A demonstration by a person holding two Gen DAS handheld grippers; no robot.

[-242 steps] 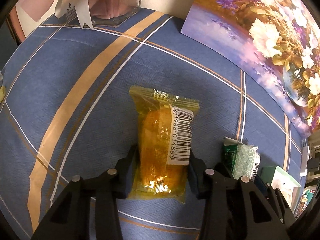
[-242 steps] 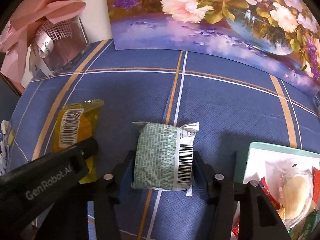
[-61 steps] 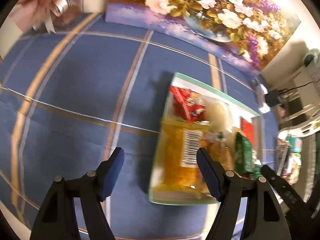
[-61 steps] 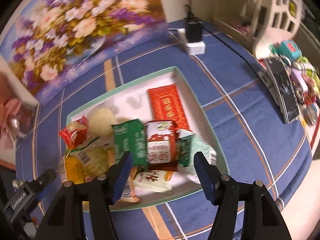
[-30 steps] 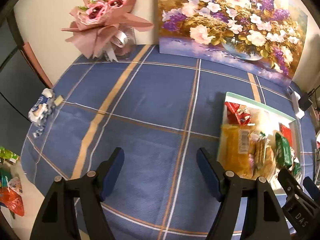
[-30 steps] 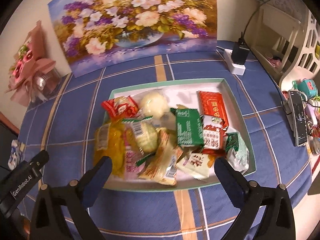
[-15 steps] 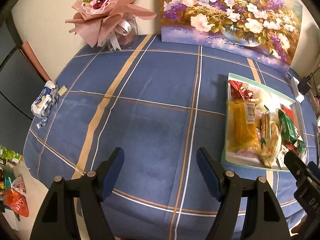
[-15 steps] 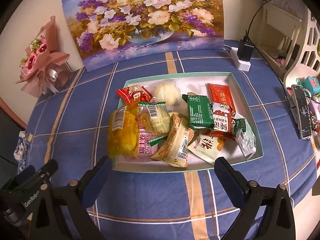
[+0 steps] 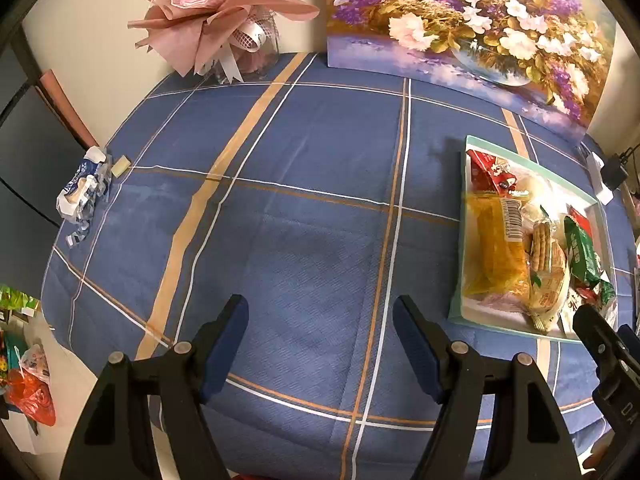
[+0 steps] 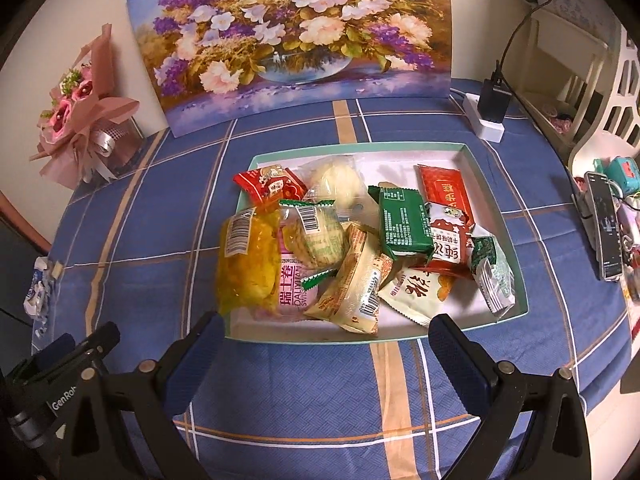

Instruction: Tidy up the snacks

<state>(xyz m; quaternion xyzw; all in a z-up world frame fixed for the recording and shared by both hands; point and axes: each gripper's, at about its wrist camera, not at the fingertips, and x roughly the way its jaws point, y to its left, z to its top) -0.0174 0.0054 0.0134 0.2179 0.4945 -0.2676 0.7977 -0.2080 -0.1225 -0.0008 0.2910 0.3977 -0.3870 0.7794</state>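
A mint-rimmed white tray [image 10: 516,240] on the blue plaid tablecloth holds several wrapped snacks. Among them are the yellow packet [image 10: 248,268] at its left end and the green patterned packet [image 10: 494,272] at its right end. My right gripper [image 10: 320,356] is open and empty, held above the table in front of the tray. My left gripper [image 9: 320,340] is open and empty over bare cloth left of the tray [image 9: 466,240]. The yellow packet also shows in the left wrist view [image 9: 494,256].
A flower painting [image 10: 296,40] leans on the wall behind the tray. A pink bouquet [image 9: 216,16] stands at the back left. A crumpled wrapper [image 9: 82,190] lies at the left table edge. A charger block [image 10: 490,108] and a phone [image 10: 606,228] are on the right.
Both packets were carried to the tray and let go. Both grippers have pulled back and up from the tray, and they are now open and empty.
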